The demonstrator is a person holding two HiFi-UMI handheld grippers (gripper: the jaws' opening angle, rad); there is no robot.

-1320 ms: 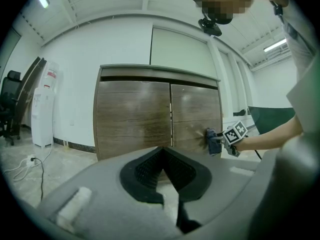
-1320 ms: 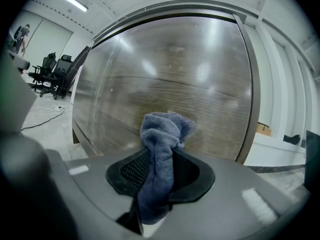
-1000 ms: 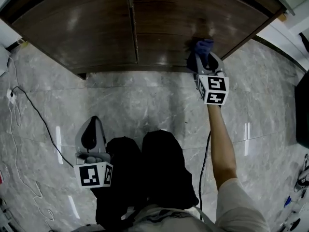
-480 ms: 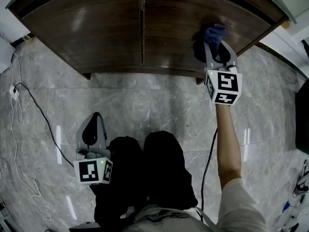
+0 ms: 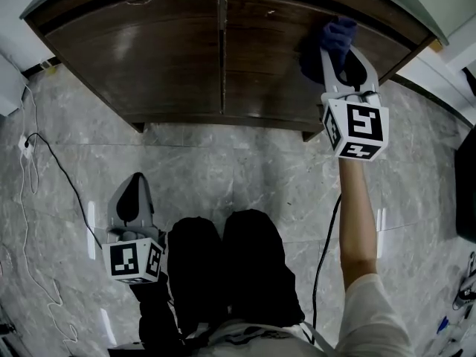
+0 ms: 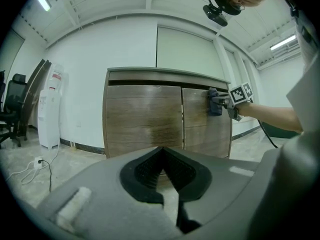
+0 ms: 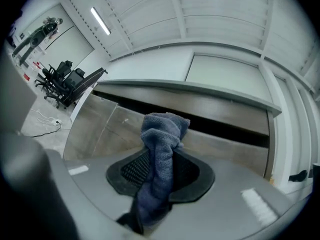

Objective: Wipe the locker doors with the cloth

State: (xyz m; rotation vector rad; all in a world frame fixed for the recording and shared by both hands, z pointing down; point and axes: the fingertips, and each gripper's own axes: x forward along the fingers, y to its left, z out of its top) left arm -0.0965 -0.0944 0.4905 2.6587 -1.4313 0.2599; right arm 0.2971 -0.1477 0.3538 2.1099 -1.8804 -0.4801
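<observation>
The locker is a low brown wooden cabinet with two doors, the left door and the right door. My right gripper is shut on a blue cloth and holds it against the upper part of the right door. In the right gripper view the cloth bunches up between the jaws, in front of the door. The left gripper view shows the cloth high on the right door. My left gripper hangs low beside the person's legs, away from the locker, its jaws together on nothing.
A black cable runs over the grey marble floor to a white plug at the left. The person's dark legs stand mid-floor. A white water dispenser and office chair stand left of the locker.
My right gripper has carried the cloth up the right door, from near its bottom edge to its upper part. My left gripper has drifted slightly left.
</observation>
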